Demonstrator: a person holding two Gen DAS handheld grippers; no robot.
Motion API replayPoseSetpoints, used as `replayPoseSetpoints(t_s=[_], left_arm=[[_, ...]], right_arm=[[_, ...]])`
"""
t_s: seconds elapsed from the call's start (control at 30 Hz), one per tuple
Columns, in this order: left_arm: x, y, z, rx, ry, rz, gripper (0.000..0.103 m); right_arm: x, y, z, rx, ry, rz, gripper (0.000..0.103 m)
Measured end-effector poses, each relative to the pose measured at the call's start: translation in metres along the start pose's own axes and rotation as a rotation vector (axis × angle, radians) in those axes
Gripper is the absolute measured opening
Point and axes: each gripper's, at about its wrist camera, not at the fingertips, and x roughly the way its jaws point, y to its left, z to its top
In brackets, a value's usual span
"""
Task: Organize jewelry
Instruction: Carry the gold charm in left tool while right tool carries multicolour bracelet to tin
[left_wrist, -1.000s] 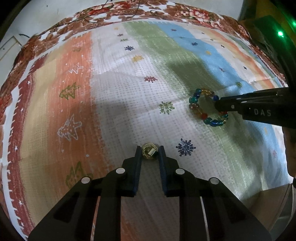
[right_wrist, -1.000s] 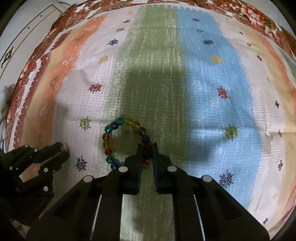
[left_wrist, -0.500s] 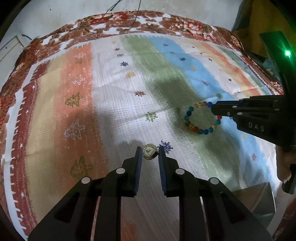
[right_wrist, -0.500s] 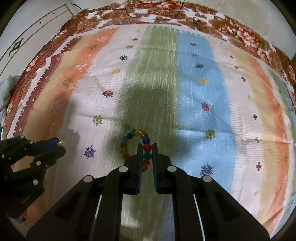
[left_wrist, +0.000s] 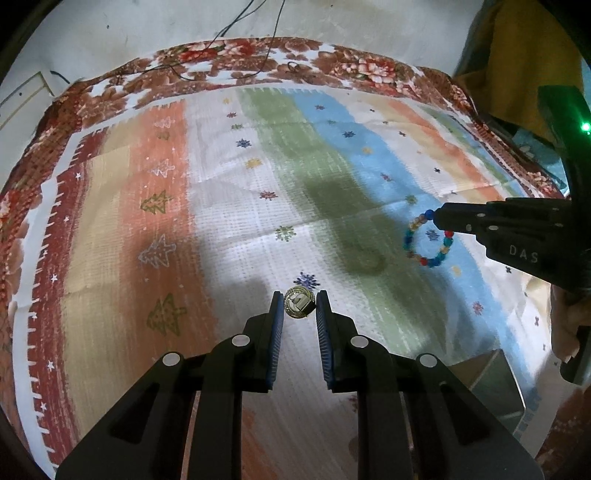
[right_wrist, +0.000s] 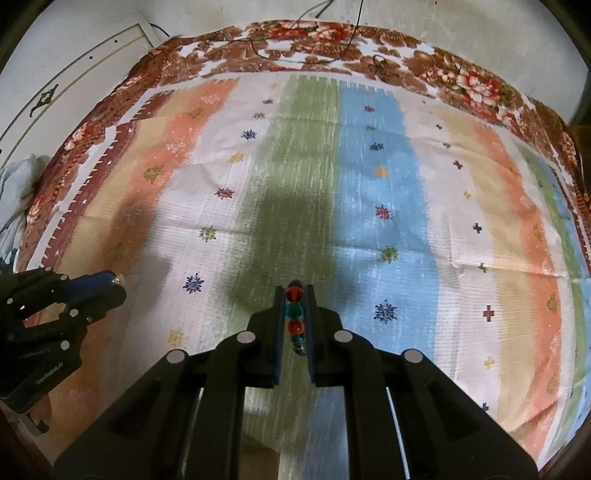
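Observation:
My left gripper (left_wrist: 299, 306) is shut on a small gold ring with a pale square top (left_wrist: 298, 305), held above the striped cloth (left_wrist: 229, 206). It also shows at the left of the right wrist view (right_wrist: 114, 282). My right gripper (right_wrist: 294, 295) is shut on a bracelet of coloured beads (right_wrist: 294, 314), seen edge-on between the pads. In the left wrist view the bracelet (left_wrist: 428, 240) hangs as a loop from the right gripper's tip (left_wrist: 437, 219), lifted off the cloth.
The cloth has a brown floral border (left_wrist: 258, 62) and a white wall behind it. A grey box corner (left_wrist: 491, 384) sits at the lower right under the grippers. Thin cables (right_wrist: 332, 40) lie at the far edge. White fabric (right_wrist: 18, 184) lies at the left.
Both grippers have lifted up and back from the cloth with their pieces. The bracelet left the cloth and now hangs from the right gripper.

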Motion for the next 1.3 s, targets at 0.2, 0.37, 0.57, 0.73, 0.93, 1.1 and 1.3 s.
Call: replayPoseSetpoints(t_s=[0.2,0.37,0.57,0.73,0.93,1.1,1.3], left_arm=[[-0.017,-0.013,-0.006,0.015,-0.026,-0.02,0.017],[-0.033,-0.022,-0.015,0.016,-0.05,-0.03,0.017],[-0.056,-0.035,-0.028,0.021,-0.084,-0.07,0.017],[-0.072,-0.048,-0.042,0.038,-0.102,-0.098,0.017],[-0.087,-0.062,-0.058,0.055,-0.123,-0.119,0.017],[-0.089,-0.07,-0.071,0.064,-0.114,-0.126,0.017],[-0.088,-0.082,-0.086,0.087,-0.095,-0.141,0.017]], right_arm=[[-0.027,0.003,-0.011,-0.007,-0.043,0.027,0.011],[-0.051,0.006,-0.022,-0.015,-0.08,0.047,0.011],[-0.079,0.011,-0.035,-0.024,-0.127,0.075,0.011],[-0.103,0.015,-0.049,-0.038,-0.161,0.104,0.011],[-0.122,0.021,-0.07,-0.056,-0.186,0.123,0.011],[-0.128,0.023,-0.087,-0.059,-0.179,0.145,0.011],[-0.135,0.023,-0.11,-0.052,-0.161,0.191,0.011]])
